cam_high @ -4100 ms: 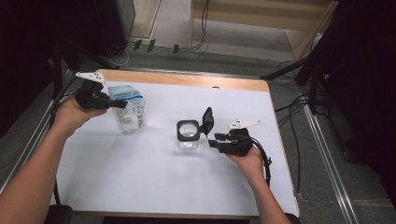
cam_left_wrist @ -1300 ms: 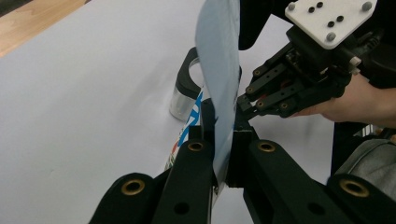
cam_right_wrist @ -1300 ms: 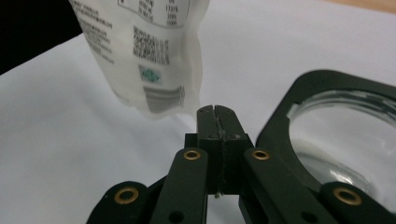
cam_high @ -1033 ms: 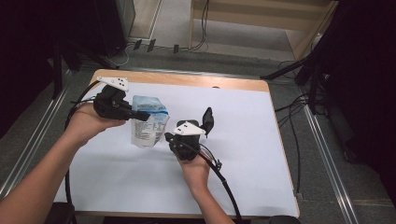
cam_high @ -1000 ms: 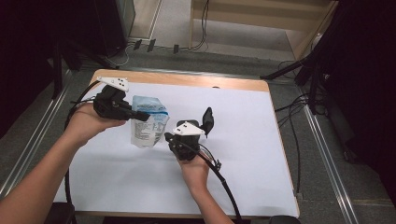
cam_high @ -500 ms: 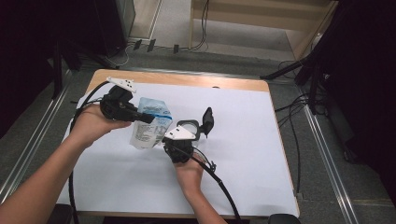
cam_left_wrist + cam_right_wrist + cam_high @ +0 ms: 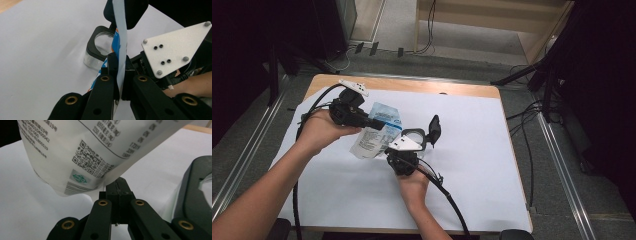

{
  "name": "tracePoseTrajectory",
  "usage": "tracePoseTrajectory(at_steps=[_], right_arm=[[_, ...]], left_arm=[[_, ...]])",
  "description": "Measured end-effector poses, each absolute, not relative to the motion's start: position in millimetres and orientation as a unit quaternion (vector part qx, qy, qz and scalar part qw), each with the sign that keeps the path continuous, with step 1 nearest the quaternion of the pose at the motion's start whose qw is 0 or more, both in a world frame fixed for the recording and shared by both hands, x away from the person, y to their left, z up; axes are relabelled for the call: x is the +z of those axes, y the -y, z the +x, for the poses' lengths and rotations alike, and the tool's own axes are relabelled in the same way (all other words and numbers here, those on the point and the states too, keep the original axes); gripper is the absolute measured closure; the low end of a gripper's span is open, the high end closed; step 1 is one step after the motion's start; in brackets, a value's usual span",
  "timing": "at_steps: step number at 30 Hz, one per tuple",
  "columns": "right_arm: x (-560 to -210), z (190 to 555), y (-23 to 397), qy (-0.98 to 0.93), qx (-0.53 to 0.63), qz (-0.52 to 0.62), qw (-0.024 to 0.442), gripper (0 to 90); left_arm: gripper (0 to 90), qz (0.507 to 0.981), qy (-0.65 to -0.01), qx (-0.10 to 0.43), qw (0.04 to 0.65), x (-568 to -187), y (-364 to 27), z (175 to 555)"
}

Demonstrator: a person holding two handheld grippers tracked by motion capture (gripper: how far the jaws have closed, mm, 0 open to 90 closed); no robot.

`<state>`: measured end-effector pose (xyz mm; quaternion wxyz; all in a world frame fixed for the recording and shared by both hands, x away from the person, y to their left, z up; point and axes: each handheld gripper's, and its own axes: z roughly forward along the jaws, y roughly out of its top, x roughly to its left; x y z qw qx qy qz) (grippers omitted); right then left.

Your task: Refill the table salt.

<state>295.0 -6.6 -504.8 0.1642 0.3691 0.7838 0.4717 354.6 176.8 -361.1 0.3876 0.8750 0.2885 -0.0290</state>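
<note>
A white and blue pouch (image 7: 373, 136) hangs tilted above the white table sheet, and my left gripper (image 7: 378, 122) is shut on its top edge. In the left gripper view the pouch (image 7: 120, 27) runs edge-on between the closed jaws of my left gripper (image 7: 117, 60). A clear square container (image 7: 414, 136) with a black rim and an open flip lid (image 7: 433, 131) stands just right of the pouch. My right gripper (image 7: 398, 149) is in front of the container. Its jaws (image 7: 117, 185) are shut, with their tips touching the pouch's (image 7: 87, 150) lower edge. Whether they pinch that edge I cannot tell.
The white sheet (image 7: 472, 165) covers a wooden table whose far edge (image 7: 412, 85) shows. Cables trail from both grippers across the sheet. Dark frames and floor rails (image 7: 562, 165) flank the table. The container's black rim (image 7: 197, 185) is close on the right of the right gripper view.
My left gripper has carried the pouch a little to the right, toward the container. Four seconds ago my right gripper was right of the container; it now sits in front of it by the pouch.
</note>
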Motion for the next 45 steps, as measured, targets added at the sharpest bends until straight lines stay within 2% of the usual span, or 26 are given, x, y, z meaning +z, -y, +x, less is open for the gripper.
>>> tracePoseTrajectory(at_steps=[10,28,45], right_arm=[[-510,294,7,-0.77,0.491,0.379,0.148,90.0],[-515,292,17,-0.754,0.509,0.39,0.145,90.0],[-517,294,15,-0.749,0.517,0.394,0.13,90.0]], left_arm=[[90.0,0.881,-0.286,-0.029,0.376,-359,-163,359],[90.0,0.891,-0.284,-0.033,0.354,-359,-135,369],[90.0,0.894,-0.289,-0.037,0.342,-364,-124,380]])
